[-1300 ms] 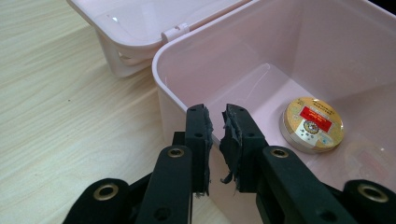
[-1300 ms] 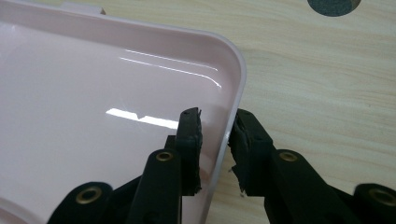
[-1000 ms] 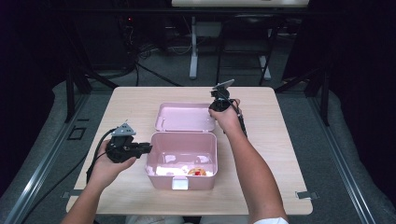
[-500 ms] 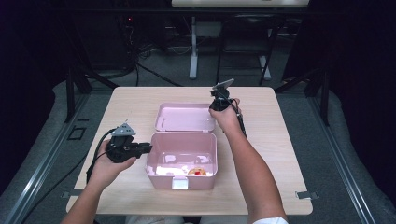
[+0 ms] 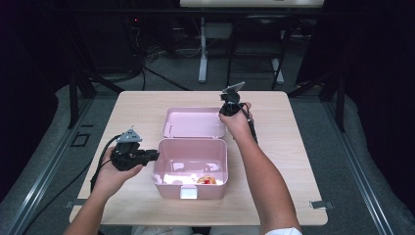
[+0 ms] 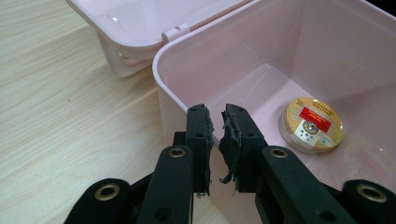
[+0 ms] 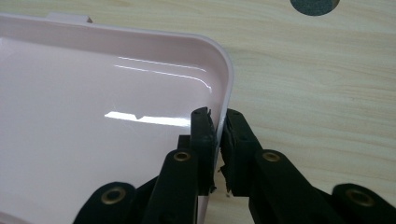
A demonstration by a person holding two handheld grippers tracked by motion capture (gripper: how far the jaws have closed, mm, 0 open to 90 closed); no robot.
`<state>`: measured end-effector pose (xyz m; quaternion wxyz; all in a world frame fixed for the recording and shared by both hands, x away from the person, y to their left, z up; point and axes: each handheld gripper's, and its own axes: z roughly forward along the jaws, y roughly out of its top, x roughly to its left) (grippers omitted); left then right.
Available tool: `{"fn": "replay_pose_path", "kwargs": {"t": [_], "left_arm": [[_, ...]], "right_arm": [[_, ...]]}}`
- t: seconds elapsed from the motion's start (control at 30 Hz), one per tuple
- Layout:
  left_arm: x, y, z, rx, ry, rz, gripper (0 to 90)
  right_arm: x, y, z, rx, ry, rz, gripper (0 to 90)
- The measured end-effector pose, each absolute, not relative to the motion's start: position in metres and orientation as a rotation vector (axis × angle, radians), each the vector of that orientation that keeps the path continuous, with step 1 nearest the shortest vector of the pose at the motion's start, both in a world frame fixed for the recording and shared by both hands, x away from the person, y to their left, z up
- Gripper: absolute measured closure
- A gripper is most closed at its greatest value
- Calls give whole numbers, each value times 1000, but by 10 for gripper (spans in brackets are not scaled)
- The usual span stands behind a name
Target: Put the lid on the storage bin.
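The pink box [image 5: 191, 169] sits mid-counter [image 5: 293, 147], its lid [image 5: 193, 122] lying open flat behind it; the left claw [image 6: 215, 133] pinches the box's left wall; the right claw [image 7: 218, 140], jaws just closing, pinches the lid's edge; advise swinging the lid over slowly, left grip steady, clear of the round tin [image 6: 312, 125].

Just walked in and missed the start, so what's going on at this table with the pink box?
A person works on an open pink box with a gripper in each hand. The left gripper is clamped on the box's side wall, steadying it. The right gripper has just been closing on the rim of the lid, which lies flat on the table behind the box. A round gold tin sits inside.
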<state>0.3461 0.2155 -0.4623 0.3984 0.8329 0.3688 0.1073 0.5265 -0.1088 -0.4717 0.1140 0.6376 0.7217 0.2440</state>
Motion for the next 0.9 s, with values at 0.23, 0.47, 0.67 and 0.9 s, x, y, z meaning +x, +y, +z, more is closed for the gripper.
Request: {"fn": "replay_pose_path", "kwargs": {"t": [0.23, 0.47, 0.67, 0.9], "left_arm": [[346, 215, -462, 2109, 934, 271, 799], [346, 216, -462, 2108, 934, 271, 800], [346, 216, -462, 2108, 934, 270, 799], [346, 215, -462, 2107, 935, 271, 800]], "right_arm": [[524, -107, -468, 1850, 2102, 720, 842], [522, -107, -464, 1830, 2089, 731, 846], [521, -107, -461, 1819, 2079, 749, 848], [518, -107, -456, 1799, 2067, 773, 850]]}}
